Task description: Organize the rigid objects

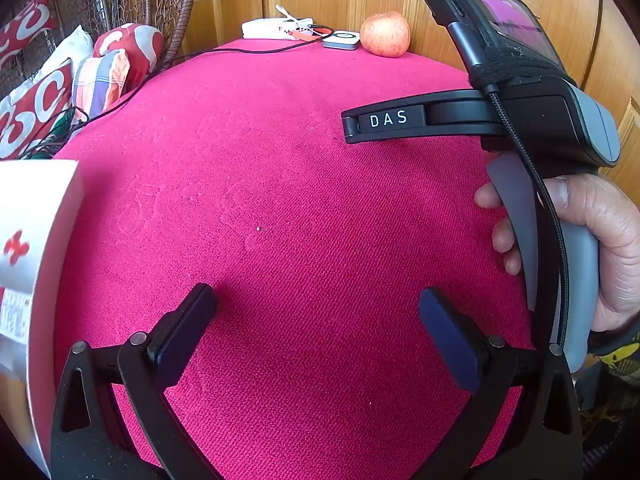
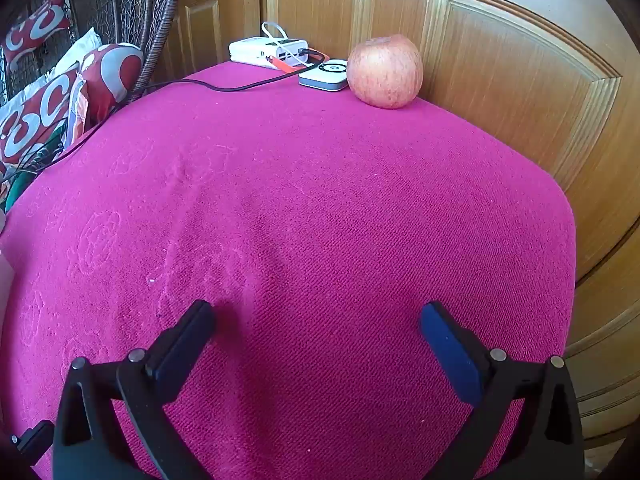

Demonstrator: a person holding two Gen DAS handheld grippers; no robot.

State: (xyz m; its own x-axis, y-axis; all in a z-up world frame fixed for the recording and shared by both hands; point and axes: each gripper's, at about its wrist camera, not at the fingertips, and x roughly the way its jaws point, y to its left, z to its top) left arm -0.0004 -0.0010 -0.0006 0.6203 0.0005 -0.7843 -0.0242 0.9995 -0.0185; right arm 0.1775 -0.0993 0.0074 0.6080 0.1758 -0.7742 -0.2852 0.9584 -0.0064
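Note:
A red-yellow apple (image 1: 385, 34) (image 2: 385, 71) stands at the far edge of the magenta-covered table (image 1: 304, 200) (image 2: 320, 208). Beside it lie a small white-grey device (image 1: 341, 39) (image 2: 325, 75) and a white power bank (image 1: 276, 28) (image 2: 266, 52) with cables. A white carton with a red mark (image 1: 30, 248) stands at the left edge of the left wrist view. My left gripper (image 1: 316, 308) is open and empty over the cloth. My right gripper (image 2: 318, 320) is open and empty; it also shows side-on in the left wrist view (image 1: 352, 124), held by a hand.
A black cable (image 2: 224, 87) runs from the power bank off the table's left side. Patterned cushions (image 2: 52, 96) and a wicker chair (image 2: 160, 20) stand at the left. A wooden panelled door (image 2: 500, 80) is right behind the table.

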